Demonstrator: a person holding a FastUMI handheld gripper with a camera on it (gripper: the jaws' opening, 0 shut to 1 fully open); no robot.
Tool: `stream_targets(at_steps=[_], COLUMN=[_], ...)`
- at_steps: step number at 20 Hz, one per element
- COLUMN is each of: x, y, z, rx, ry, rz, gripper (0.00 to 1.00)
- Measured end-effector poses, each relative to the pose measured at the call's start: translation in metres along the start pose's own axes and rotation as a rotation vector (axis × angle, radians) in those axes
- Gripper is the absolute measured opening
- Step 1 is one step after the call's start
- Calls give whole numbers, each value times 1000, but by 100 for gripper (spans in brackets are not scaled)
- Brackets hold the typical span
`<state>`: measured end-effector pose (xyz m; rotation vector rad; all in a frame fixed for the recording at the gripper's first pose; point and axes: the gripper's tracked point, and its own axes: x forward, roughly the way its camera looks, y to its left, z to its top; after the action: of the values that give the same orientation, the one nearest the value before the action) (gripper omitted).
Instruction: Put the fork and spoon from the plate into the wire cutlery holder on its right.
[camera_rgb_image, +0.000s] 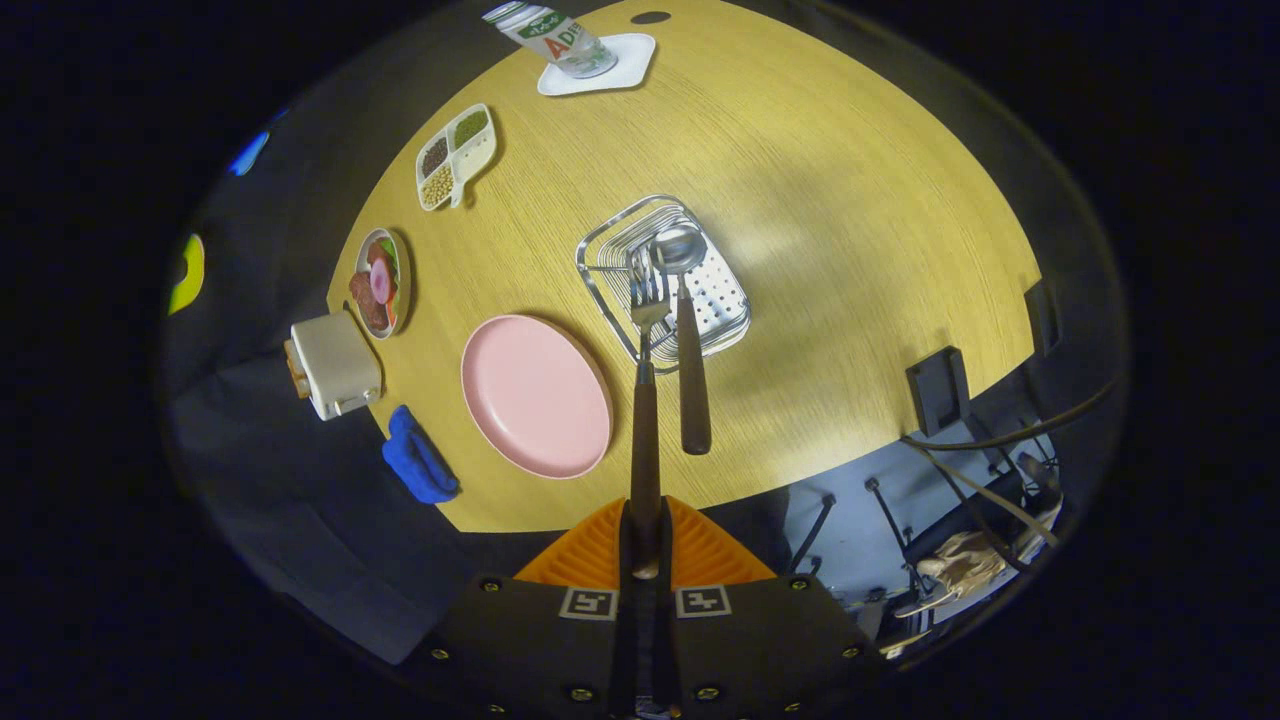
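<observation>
Gripper view: the pink plate (536, 395) lies bare, and the spoon (688, 330) already rests with its bowl in the wire cutlery holder (662, 278), handle sticking out toward the fingers. The gripper (645, 545) is pressed together on the fork's (645, 400) handle, tines over the holder. Judging by this, only releasing the fork remains.

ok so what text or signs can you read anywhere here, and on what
Bottle label: printed letters, cut off and tilted, no whole word readable.
Two square markers on the gripper: black-and-white patterns, no words.
No other readable text.
The gripper's fingers are shut on the fork handle.
</observation>
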<state>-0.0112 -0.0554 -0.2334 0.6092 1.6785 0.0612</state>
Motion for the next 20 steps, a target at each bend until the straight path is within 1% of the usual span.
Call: stream_targets(at_steps=[5, 11, 15, 19, 20], x=[10, 21, 21, 22, 21], y=[-1, 4, 8, 12, 12], z=[14, 21, 29, 30, 31], rx=[70, 73, 110, 109, 108], ry=[31, 72, 65, 54, 50], rz=[-20, -50, -50, -59, -58], gripper=[7, 7, 7, 18, 23])
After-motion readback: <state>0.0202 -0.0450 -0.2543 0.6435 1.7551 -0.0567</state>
